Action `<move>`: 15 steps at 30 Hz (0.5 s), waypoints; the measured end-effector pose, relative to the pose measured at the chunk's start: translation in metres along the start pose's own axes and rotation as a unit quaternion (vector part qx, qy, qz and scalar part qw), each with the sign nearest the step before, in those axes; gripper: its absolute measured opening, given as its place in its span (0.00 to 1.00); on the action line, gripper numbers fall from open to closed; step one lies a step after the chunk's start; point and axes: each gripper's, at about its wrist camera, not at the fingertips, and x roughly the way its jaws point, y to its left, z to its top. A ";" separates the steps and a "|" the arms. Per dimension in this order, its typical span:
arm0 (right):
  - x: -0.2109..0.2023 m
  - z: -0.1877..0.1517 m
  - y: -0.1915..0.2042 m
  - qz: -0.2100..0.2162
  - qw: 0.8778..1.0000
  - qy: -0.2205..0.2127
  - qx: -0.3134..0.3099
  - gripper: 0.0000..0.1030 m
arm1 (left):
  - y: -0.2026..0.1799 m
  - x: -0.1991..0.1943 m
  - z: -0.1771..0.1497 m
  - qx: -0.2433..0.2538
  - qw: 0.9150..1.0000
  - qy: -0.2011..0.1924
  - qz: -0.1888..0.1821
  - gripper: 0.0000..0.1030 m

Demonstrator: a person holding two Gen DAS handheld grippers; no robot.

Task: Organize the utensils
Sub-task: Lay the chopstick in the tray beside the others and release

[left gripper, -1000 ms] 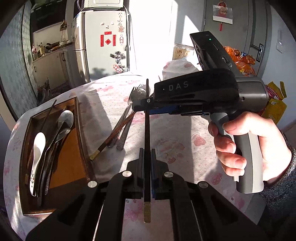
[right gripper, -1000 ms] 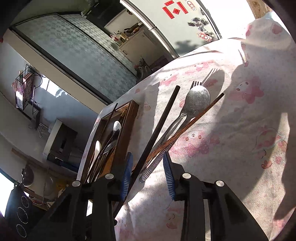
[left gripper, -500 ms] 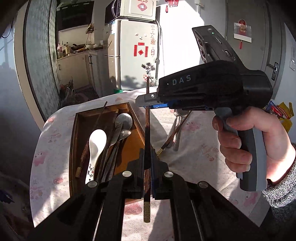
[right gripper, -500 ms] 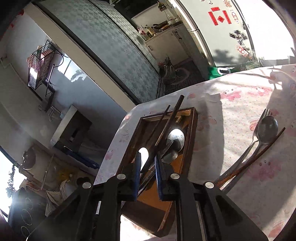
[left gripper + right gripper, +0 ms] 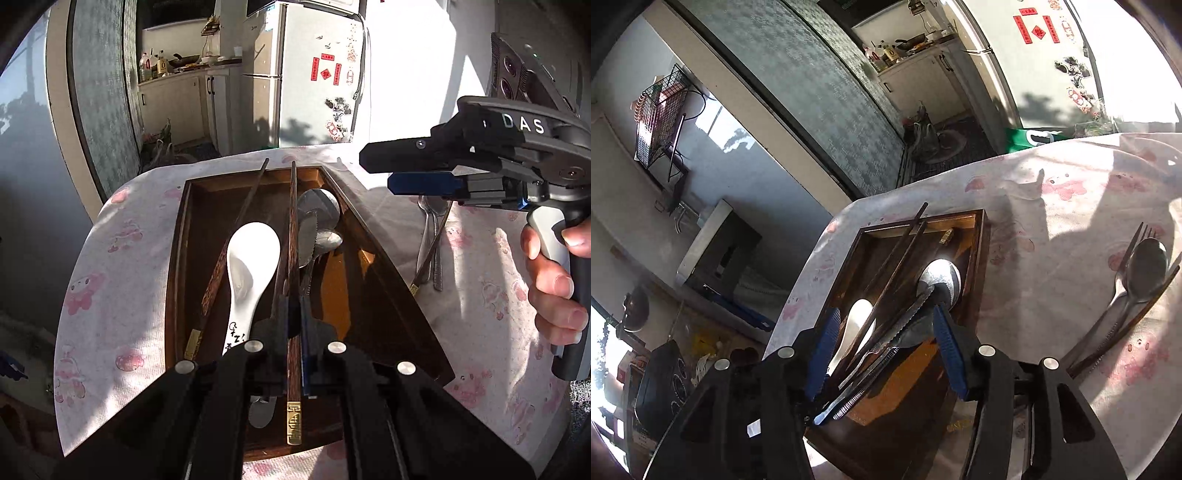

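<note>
Left hand-held gripper (image 5: 293, 314): jaws pressed together, pinching a dark brown wooden chopstick with a gold-capped end (image 5: 293, 258); the chopstick runs lengthwise over the dark wooden rectangular tray (image 5: 388, 280), its tip reaching past the far rim, its gold cap toward the camera.

Right hand-held gripper (image 5: 882, 350): blue-padded jaws spread, having just been opening; nothing is pinched between the pads; it hangs over the near end of the tray (image 5: 982, 258). In the left wrist view the same gripper (image 5: 399, 171) sits to the right of the tray, gripped by a person's hand (image 5: 550, 280).

In the tray: a white ceramic soup spoon (image 5: 251, 258), bowl up; a large metal spoon (image 5: 319, 210) at the far right corner; a serrated metal knife (image 5: 306, 240) lying on it; another brown chopstick with a gold cap (image 5: 214, 284) left of the white spoon; a thin black chopstick (image 5: 251, 195) angled over the far rim.

On the tabletop, covered by a white cloth with pink cartoon prints (image 5: 118, 280), to the right of the tray and apart from it: a metal spoon (image 5: 1145, 269), a metal fork (image 5: 1137, 240) and one more brown chopstick (image 5: 1137, 314) laid across them.
</note>
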 end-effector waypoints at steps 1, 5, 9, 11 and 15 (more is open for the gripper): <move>-0.008 0.001 -0.006 -0.003 1.000 -0.007 0.001 0.54 | -0.001 0.003 0.000 0.002 1.000 0.003 0.002 0.07; -0.036 0.000 -0.032 -0.003 1.000 -0.025 0.016 0.57 | -0.003 0.007 0.000 0.006 1.000 -0.002 0.029 0.24; -0.058 -0.005 -0.054 -0.013 0.999 -0.036 0.023 0.58 | -0.006 -0.008 0.004 0.005 0.999 -0.020 0.050 0.51; -0.069 -0.009 -0.065 -0.016 0.999 -0.041 0.028 0.59 | -0.014 -0.016 0.007 0.017 0.998 -0.031 0.052 0.55; -0.085 -0.015 -0.091 -0.021 0.997 -0.051 0.047 0.59 | -0.052 -0.017 0.017 0.067 0.997 -0.038 0.005 0.58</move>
